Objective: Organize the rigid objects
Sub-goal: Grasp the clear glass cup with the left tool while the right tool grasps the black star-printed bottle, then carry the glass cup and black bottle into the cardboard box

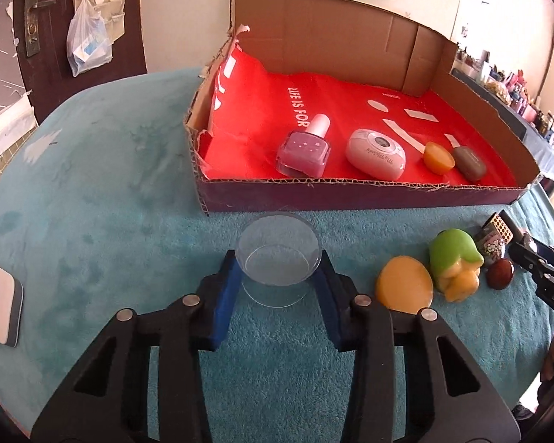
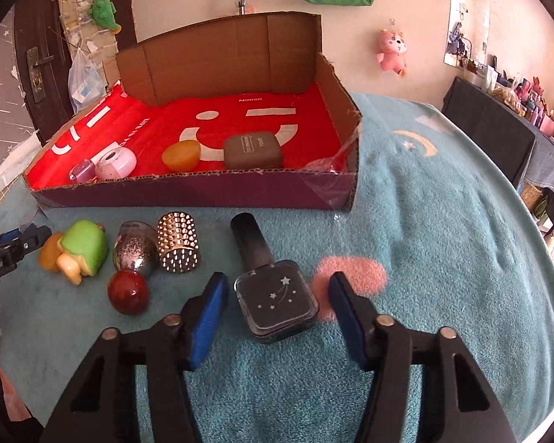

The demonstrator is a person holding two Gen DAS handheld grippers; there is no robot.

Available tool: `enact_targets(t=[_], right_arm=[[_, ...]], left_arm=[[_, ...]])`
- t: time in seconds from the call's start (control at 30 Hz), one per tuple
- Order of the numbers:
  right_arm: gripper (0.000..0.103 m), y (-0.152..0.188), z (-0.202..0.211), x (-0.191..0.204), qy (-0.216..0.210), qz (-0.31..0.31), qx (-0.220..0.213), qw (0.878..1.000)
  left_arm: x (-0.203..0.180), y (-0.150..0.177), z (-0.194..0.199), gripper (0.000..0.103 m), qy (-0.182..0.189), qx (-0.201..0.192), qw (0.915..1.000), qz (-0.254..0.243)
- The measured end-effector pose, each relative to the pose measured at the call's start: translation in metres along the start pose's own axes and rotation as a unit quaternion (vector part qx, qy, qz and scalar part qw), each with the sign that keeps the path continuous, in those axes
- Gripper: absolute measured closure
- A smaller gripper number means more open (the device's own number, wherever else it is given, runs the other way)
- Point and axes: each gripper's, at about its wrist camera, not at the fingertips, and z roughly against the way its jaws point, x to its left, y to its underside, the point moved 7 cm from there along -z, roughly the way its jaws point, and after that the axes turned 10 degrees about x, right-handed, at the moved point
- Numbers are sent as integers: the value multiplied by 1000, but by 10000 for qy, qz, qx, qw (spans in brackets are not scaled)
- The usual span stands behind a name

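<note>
My left gripper (image 1: 278,258) has its blue pads against both sides of a clear glass cup (image 1: 277,273) that stands on the teal blanket just in front of the cardboard box (image 1: 351,193). My right gripper (image 2: 277,278) is open around a black nail-polish bottle (image 2: 275,301) lying on the blanket, with a gap at each pad. The red-lined box (image 2: 188,188) holds a pink nail-polish bottle (image 1: 304,147), a pink oval device (image 1: 376,153), an orange soap (image 1: 438,158) and a grey-brown case (image 1: 469,162).
Loose on the blanket between the grippers lie an orange oval (image 1: 404,284), a green-and-yellow toy (image 2: 79,249), a dark red ball (image 2: 128,291), a glittery silver piece (image 2: 134,249) and a studded gold cylinder (image 2: 177,245). A white device (image 1: 0,302) sits at the far left.
</note>
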Motion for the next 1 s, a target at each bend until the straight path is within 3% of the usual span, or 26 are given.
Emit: enact_targets(t=[0.27, 0.5, 1.0], right_arm=[[60, -1, 18, 6, -224, 23, -321, 9992], [60, 1, 34, 25, -550, 111, -481, 9973], [60, 0, 43, 36, -706, 245, -542, 9957]], left_arm=[[-10, 6, 19, 65, 348, -248, 9991, -58], [-40, 18, 31, 65, 604, -294, 9969, -413], [-59, 19, 42, 65, 681, -378, 9946, -684]])
